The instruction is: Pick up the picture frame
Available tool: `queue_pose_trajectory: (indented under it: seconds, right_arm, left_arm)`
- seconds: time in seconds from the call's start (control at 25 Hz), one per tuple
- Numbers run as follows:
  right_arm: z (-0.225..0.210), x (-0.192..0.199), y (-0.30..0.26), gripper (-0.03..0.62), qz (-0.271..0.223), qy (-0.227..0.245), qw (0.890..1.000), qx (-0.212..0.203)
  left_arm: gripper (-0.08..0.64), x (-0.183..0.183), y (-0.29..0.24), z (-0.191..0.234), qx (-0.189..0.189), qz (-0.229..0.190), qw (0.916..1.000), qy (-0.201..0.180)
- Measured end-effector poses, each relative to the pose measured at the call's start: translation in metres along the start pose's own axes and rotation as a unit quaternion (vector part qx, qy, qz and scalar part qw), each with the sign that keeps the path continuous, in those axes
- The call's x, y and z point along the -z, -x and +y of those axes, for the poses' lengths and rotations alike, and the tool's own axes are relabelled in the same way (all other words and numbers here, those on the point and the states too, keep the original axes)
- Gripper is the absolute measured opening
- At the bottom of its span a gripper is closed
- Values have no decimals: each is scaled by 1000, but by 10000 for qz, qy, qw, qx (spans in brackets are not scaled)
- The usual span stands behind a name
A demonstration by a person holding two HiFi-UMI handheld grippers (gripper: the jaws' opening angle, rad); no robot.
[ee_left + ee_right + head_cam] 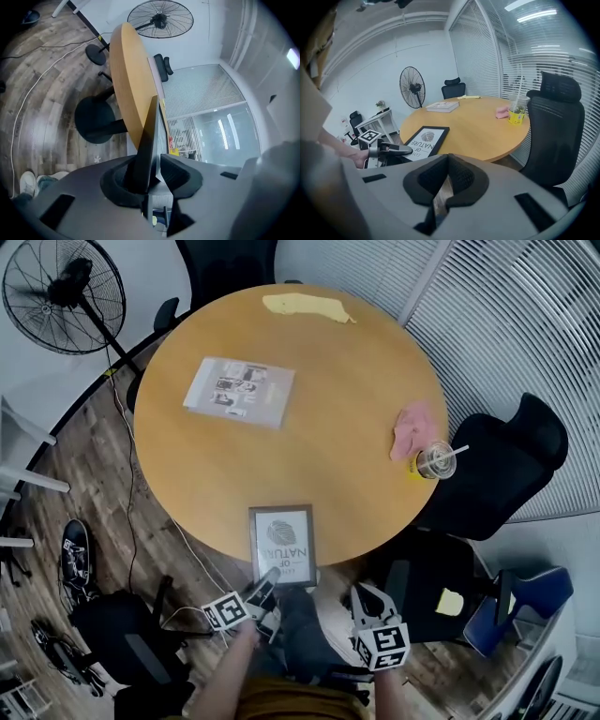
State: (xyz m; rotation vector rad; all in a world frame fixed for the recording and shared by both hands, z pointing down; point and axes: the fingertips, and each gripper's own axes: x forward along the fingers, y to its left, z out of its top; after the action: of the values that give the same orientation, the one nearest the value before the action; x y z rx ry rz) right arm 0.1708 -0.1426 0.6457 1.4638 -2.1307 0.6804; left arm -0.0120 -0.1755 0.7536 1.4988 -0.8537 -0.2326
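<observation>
Grasp step: left gripper (267, 587) is clamped on the frame (282, 542) at its near edge, overhanging the table (356, 390); right gripper (364, 600) together, empty. Next, lift it clear, kept level

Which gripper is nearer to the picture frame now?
Left. The left gripper has its jaws on the picture frame at its near edge; the right gripper is off the table, apart.

"OF NATURE" on picture frame (282, 545)
</observation>
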Motion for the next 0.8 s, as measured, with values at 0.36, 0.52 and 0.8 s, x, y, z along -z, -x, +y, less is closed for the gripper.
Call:
queue_pose_trajectory:
  seconds: [0.36, 0.52, 0.8]
  right_arm:
    - [-4, 0, -7, 14, 19, -33, 10000, -29]
    - [-3, -7, 2, 14, -84, 23, 10000, 33]
    - [4, -14, 12, 14, -290, 94, 9995, 39]
  left_arm:
    - [88, 1, 0, 1, -21, 75, 9999, 90]
    - [61, 3, -1, -17, 202, -5, 9998, 4]
    - [44, -6, 1, -46, 267, -2, 9960, -849]
